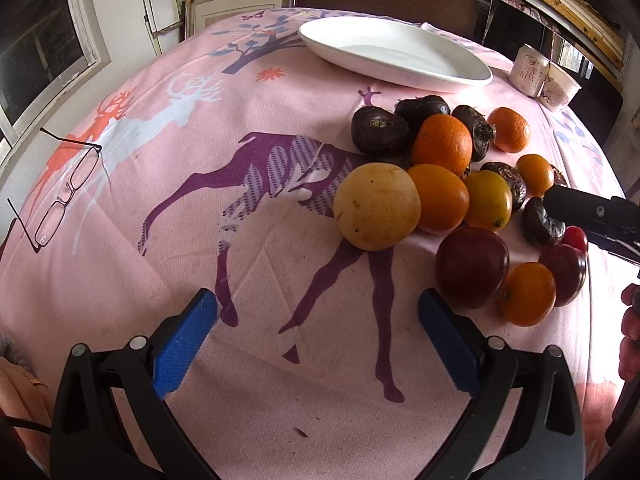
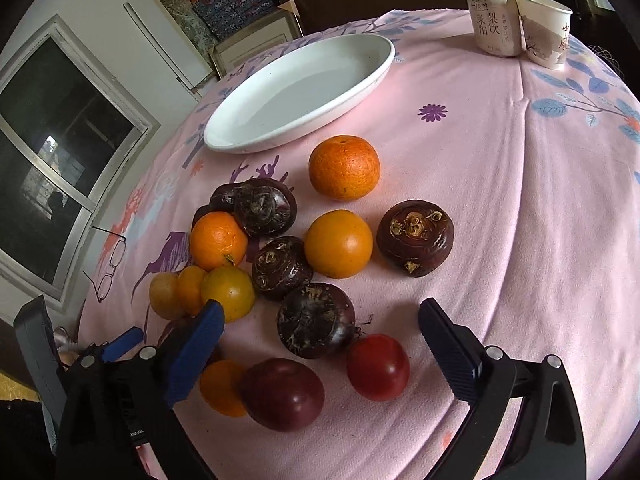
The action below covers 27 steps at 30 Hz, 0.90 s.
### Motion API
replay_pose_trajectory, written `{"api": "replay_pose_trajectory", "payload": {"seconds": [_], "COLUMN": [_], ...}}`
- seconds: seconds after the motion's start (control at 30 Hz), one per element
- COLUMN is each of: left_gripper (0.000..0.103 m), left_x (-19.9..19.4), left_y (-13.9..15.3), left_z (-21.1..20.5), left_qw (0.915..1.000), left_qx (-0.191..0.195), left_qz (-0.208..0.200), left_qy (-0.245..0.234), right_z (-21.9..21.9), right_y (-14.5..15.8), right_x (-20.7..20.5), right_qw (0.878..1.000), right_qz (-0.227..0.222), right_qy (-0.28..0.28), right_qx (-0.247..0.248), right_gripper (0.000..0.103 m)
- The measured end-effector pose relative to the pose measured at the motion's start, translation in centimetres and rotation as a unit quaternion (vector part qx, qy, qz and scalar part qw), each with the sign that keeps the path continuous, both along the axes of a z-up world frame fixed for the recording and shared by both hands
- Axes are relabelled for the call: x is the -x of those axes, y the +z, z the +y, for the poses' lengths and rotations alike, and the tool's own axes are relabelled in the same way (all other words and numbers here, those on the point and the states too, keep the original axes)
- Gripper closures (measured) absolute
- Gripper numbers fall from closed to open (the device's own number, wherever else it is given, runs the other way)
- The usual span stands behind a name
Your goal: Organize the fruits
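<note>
Orange citrus [image 2: 344,167], dark water chestnuts [image 2: 415,238], glossy red plums [image 2: 377,367]

The left gripper [image 1: 318,310] has glossy black plastic arms joined by round silver rivets, each ending in a blue pad [image 1: 184,344] with a fine ribbed texture. The right gripper [image 2: 322,320] is built the same way, its far pad darker in shade (white lettering ending in "obot" shows on the near arm). A gold ring [image 1: 38,384] circles a finger of the left hand [image 1: 20,396], beside a grey cuff and a thin black cable.
</note>
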<state>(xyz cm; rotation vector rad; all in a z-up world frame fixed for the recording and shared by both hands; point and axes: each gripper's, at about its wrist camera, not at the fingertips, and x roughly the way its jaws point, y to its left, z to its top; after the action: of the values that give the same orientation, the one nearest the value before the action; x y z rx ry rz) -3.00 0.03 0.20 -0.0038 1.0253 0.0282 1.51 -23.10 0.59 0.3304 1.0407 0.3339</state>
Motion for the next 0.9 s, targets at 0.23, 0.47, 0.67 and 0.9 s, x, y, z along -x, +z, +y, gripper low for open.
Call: {"api": "replay_pose_trajectory", "payload": {"seconds": [0.23, 0.47, 0.67, 0.9], "left_gripper": [0.004, 0.004, 0.004, 0.004], "left_x": [0.0, -0.5, -0.6, -0.7], "left_y": [0.0, 0.0, 0.0, 0.0], "left_z": [0.0, -0.2, -0.3, -0.2], "left_qw": [1.0000, 1.0000, 1.0000, 0.9999], "left_qx": [0.000, 0.001, 0.001, 0.001], "left_qz": [0.000, 0.001, 0.000, 0.000], "left_qy": [0.000, -0.008, -0.010, -0.014], "right_z": [1.2, 0.9, -0.2, -1.1], "right_y": [0.1, 0.0, -0.3, -0.4], "right_x": [-0.6, -0.6, -0.5, -0.3], "right_qw": [0.999, 0.999, 0.997, 0.994], "right_qz": [0.024, 0.026, 0.029, 0.025], "right_qy": [0.033, 0.029, 0.044, 0.052], "right_qx": [0.006, 0.007, -0.063, -0.094], "right_gripper": [0.054, 0.064, 0.078, 0.081]}}
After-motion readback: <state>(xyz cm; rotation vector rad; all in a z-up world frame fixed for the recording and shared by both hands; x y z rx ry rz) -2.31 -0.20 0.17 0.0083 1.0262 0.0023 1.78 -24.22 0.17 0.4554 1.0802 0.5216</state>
